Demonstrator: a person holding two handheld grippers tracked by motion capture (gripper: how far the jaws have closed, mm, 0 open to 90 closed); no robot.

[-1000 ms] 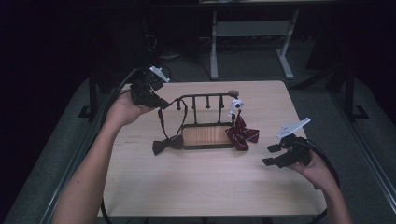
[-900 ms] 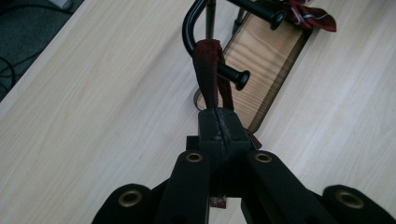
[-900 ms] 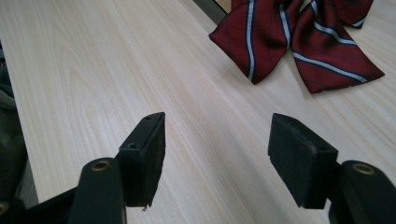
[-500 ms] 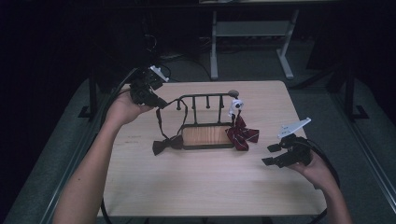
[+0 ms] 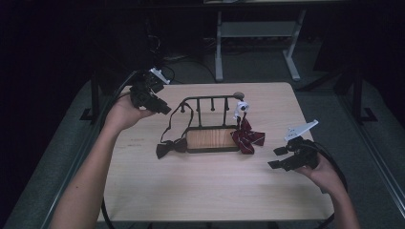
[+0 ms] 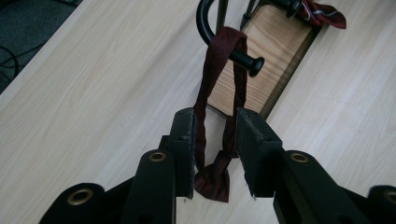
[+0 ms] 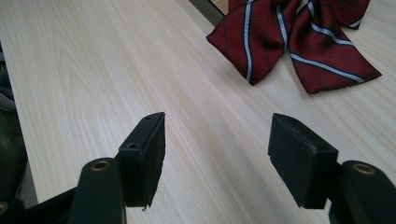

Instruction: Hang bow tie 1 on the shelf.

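- Where the high view looks down, left gripper [image 5: 160, 106] is at the rack's [image 5: 210, 102] far-left end; dark bow tie [image 5: 171, 148] lies near left of the base, its strap looped over a peg.
- Left gripper view: jaws parted, strap [image 6: 205, 100] running between them, not clenched.
- Right gripper view: right gripper [image 7: 217, 156] released wide over table [image 7: 93, 70]; striped bow tie [image 7: 294, 35] beyond.

One camera overhead, two riding low

The high view looks down across the whole surface [image 5: 200, 191]; both tongs views skim it closely, each sharing the rack [image 5: 210, 138] area.
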